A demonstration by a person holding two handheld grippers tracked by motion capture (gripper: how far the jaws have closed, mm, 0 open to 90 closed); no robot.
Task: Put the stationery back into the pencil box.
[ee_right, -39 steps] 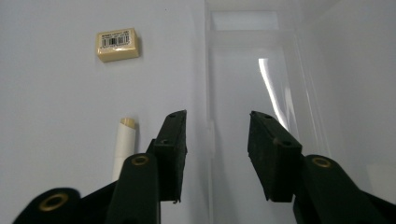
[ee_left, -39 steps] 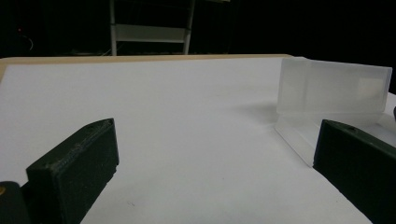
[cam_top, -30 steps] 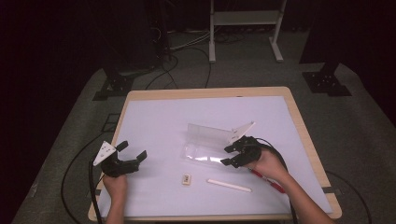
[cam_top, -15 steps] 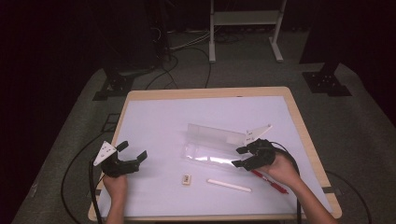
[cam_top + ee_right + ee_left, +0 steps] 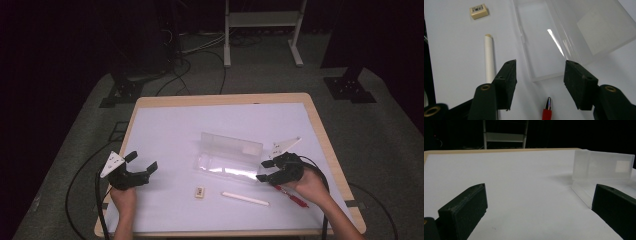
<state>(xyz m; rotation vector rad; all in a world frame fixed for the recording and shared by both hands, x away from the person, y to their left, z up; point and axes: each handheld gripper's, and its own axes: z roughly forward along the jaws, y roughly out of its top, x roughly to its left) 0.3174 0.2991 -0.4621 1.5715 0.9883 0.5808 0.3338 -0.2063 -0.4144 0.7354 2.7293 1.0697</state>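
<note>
Clear plastic case [image 5: 230,159] lying open near the middle of the white surface [image 5: 175,130] — lid standing up at the far side, tray flat on the near side. Right gripper [image 5: 270,170] at the tray's right end, fingers [image 5: 507,75] spread wide and empty, nothing pressed between them; in the right gripper view the tray's near corner sits just beyond the gap. Red pen [image 5: 292,196] on the surface under the right hand [image 5: 310,182], its tip seen low between the two fingers in that view. White stick [image 5: 245,198] just in front of the case, small cream eraser [image 5: 200,192] to its left, both apart from the tray. Left gripper [image 5: 142,167] well to the left of the case — fingers [image 5: 465,210] wide apart, holding nothing, resting low over bare surface.
</note>
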